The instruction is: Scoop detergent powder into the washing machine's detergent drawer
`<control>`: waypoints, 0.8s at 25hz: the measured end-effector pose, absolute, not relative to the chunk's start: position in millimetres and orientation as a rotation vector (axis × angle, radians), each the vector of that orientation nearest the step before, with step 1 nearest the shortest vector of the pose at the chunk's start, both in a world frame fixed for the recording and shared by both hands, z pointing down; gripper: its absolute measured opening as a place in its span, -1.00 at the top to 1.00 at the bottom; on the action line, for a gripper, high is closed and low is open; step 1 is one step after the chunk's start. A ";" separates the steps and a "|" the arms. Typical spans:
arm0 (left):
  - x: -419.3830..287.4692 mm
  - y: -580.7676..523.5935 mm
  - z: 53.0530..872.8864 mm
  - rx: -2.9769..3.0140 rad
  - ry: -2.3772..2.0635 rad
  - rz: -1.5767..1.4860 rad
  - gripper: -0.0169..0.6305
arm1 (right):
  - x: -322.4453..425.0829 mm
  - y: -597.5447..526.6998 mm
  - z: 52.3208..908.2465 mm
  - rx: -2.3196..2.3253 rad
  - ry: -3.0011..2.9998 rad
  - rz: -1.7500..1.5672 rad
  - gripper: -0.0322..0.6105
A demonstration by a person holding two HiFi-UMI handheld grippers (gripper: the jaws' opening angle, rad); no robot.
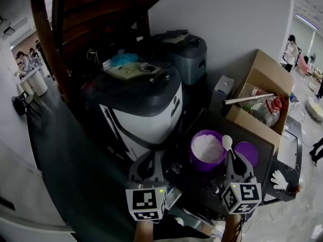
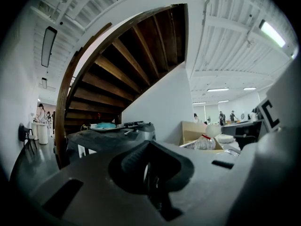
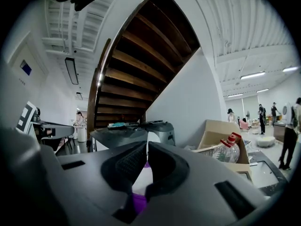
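My right tool (image 1: pixel 235 160) is clamped on the white scoop (image 1: pixel 227 142). The scoop's bowl is at the right rim of the open purple tub (image 1: pixel 200 164), which holds detergent powder (image 1: pixel 207 146). My left tool (image 1: pixel 151 160) is closed with nothing in it, near the washing machine (image 1: pixel 146 105).

The head view looks steeply down from close above the washing machine (image 1: pixel 146 105) and cardboard box (image 1: pixel 267 69). Both gripper views sit low, facing level toward the staircase (image 2: pixel 136 55); all three share the cardboard box.
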State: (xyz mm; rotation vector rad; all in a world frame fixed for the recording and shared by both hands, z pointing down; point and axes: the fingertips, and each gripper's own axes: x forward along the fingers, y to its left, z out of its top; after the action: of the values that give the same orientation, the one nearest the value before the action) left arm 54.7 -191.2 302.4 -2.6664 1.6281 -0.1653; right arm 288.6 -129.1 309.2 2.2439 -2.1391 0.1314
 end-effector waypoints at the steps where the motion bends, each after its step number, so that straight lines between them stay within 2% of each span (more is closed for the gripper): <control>1: 55.5 -194.3 304.0 -2.665 1.633 -0.174 0.94 | 290.5 -132.7 312.5 2.238 -2.139 0.147 0.83; 20: 89.9 -254.7 349.9 -2.762 1.547 -0.364 0.94 | 291.6 -189.8 375.6 2.024 -2.049 0.416 0.83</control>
State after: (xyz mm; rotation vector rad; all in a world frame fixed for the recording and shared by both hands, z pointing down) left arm 89.9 -254.7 349.9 -2.7616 1.5475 -0.3637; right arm 291.6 -189.8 375.6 2.0243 -2.0491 0.4164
